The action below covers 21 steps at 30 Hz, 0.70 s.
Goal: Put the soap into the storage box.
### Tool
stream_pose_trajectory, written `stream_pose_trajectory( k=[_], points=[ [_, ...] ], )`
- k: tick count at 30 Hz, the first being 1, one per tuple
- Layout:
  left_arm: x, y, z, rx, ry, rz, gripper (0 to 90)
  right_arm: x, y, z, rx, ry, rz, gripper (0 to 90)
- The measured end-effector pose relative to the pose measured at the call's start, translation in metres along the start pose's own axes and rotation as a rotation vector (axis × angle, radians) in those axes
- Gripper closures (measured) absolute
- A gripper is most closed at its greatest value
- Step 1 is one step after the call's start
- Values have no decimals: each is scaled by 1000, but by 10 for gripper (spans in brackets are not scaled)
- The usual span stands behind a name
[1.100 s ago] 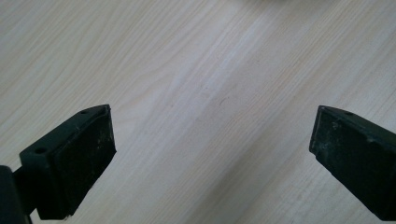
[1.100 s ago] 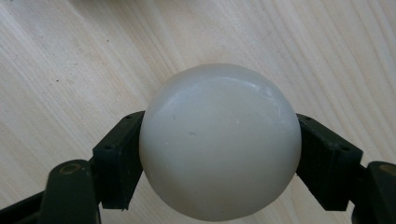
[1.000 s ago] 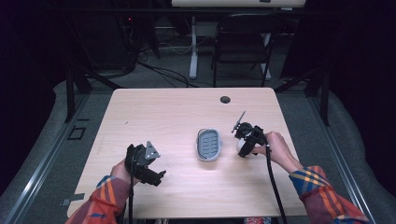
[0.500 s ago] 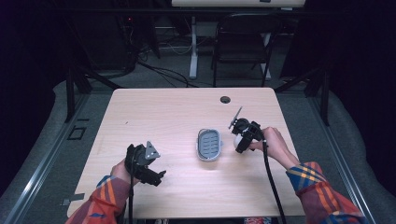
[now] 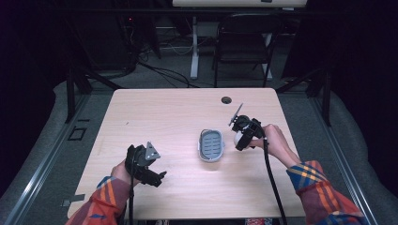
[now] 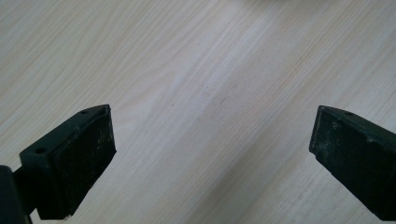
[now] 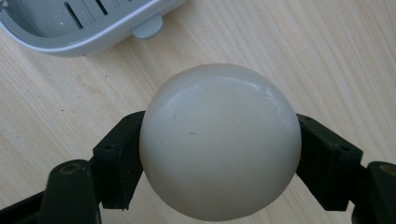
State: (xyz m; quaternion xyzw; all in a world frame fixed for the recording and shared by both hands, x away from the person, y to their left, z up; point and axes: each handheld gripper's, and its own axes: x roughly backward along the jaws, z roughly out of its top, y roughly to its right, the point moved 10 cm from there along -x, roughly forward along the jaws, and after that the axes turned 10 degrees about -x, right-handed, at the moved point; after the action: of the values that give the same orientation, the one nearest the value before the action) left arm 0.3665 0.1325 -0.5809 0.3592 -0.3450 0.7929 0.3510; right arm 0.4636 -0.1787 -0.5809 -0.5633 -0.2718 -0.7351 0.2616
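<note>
Currently, your right gripper (image 7: 219, 154) was clamped on the white ball (image 7: 219, 140), held just beside the grey dish (image 5: 211, 145). Your left gripper (image 6: 212, 149) stood open above the table (image 5: 164, 117).

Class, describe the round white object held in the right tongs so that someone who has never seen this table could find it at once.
Start at the pale wooden table and find the grey slotted soap dish near its middle. Just right of the dish, the right tongs are clamped on a smooth, cream-white soap bar. It is the one rounded, pale, unslotted thing there, and it sits between black jaws rather than on the wood.
</note>
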Motion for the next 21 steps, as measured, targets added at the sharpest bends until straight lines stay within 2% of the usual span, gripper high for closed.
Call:
stream_pose_trajectory(
  k=[4, 6, 12, 21],
  points=[
    [0, 1, 1, 0, 0, 2, 2, 4, 1, 1, 17, -8, -16, 241],
    [1, 1, 2, -3, 4, 7, 2, 6, -2, 3, 8, 11, -9, 241],
    [-1, 0, 0, 4, -3, 5, 2, 10, -4, 9, 34, 13, -33, 241],
    [-1, 1, 1, 6, 0, 7, 2, 14, -9, 13, 44, 17, -28, 241]
  ],
)
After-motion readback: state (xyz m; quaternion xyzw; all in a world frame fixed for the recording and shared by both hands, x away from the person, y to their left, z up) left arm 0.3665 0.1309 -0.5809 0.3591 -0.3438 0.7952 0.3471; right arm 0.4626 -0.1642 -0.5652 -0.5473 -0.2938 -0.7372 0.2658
